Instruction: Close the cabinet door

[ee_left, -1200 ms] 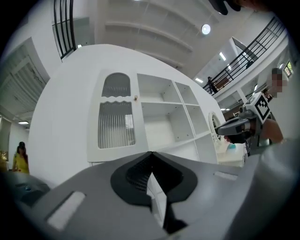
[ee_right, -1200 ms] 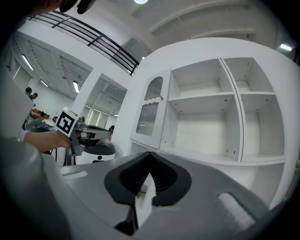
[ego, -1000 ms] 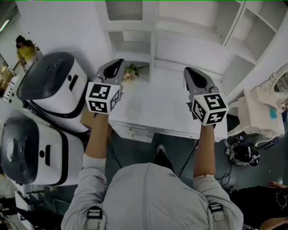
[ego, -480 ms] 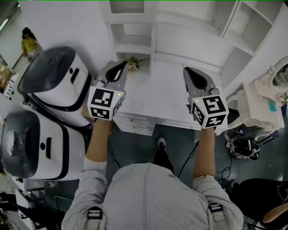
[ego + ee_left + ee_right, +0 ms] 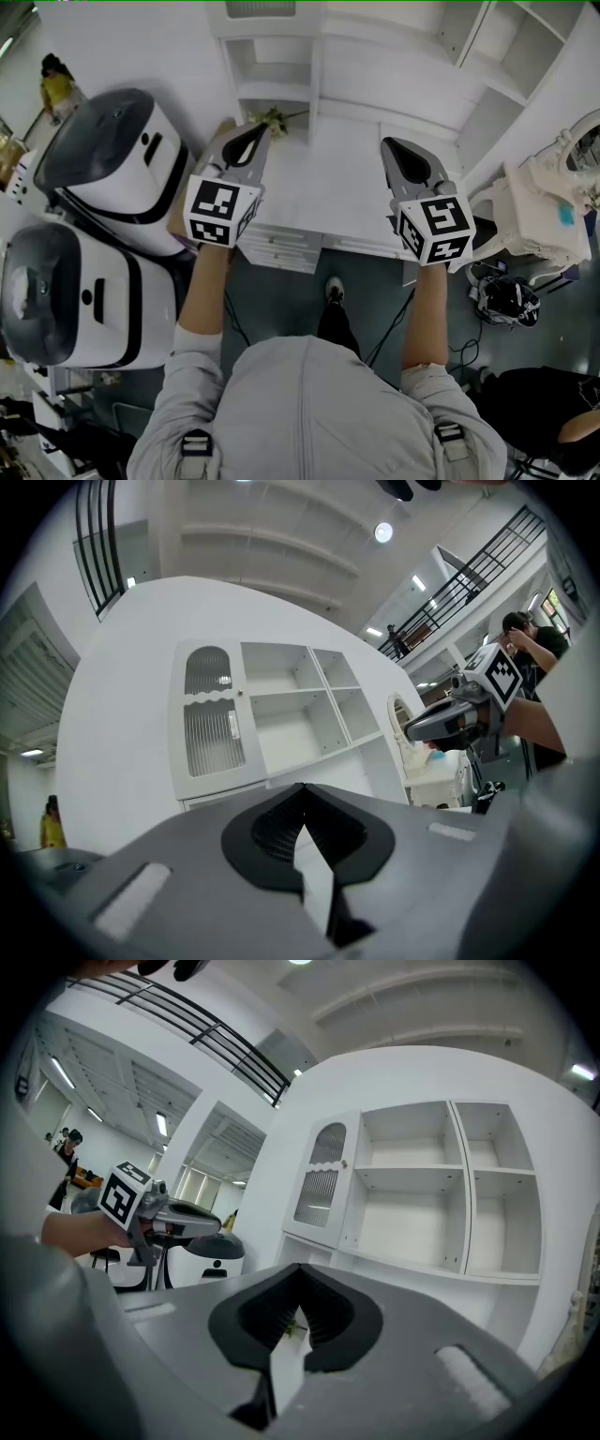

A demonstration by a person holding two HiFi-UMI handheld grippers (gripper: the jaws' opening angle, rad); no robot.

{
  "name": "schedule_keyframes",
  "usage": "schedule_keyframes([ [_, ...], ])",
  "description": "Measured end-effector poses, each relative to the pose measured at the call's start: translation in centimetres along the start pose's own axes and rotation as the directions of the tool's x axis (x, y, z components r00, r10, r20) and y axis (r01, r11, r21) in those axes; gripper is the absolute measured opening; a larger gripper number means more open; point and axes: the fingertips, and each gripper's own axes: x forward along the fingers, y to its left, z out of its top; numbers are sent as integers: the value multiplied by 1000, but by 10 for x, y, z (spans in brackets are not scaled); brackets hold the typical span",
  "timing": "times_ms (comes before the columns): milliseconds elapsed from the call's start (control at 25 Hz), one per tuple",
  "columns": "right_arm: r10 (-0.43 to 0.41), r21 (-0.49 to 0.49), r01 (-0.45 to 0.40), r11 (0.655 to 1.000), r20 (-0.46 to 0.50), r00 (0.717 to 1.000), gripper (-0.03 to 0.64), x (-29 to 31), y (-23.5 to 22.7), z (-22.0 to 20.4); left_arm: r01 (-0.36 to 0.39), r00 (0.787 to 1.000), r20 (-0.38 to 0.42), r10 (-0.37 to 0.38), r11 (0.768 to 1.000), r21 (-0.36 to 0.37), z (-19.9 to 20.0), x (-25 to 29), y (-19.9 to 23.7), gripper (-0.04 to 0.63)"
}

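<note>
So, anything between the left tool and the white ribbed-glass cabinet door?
Nothing visible: only open air lies between the left tool and the white ribbed-glass cabinet door. The small flower bunch sits lower, below the door.

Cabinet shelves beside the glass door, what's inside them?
Nothing shows in the open compartments, only white walls and shelf boards. Behind the ribbed-glass door the contents are hidden by the glass.

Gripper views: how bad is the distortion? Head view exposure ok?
Left gripper view: strong fisheye, cabinet edges bow, black vignette in the corners. Right gripper view: same bowing and dark corners. Head view: sharp, white desk top washed out, little detail.
</note>
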Motion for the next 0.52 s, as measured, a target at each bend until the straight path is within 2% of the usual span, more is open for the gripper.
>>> schedule_keyframes([
  [520, 2, 0, -2, 1000, 3, 1000, 2, -6, 2, -1, 13, 1000, -4, -13, 1000, 6, 3, -4, -8, 17],
])
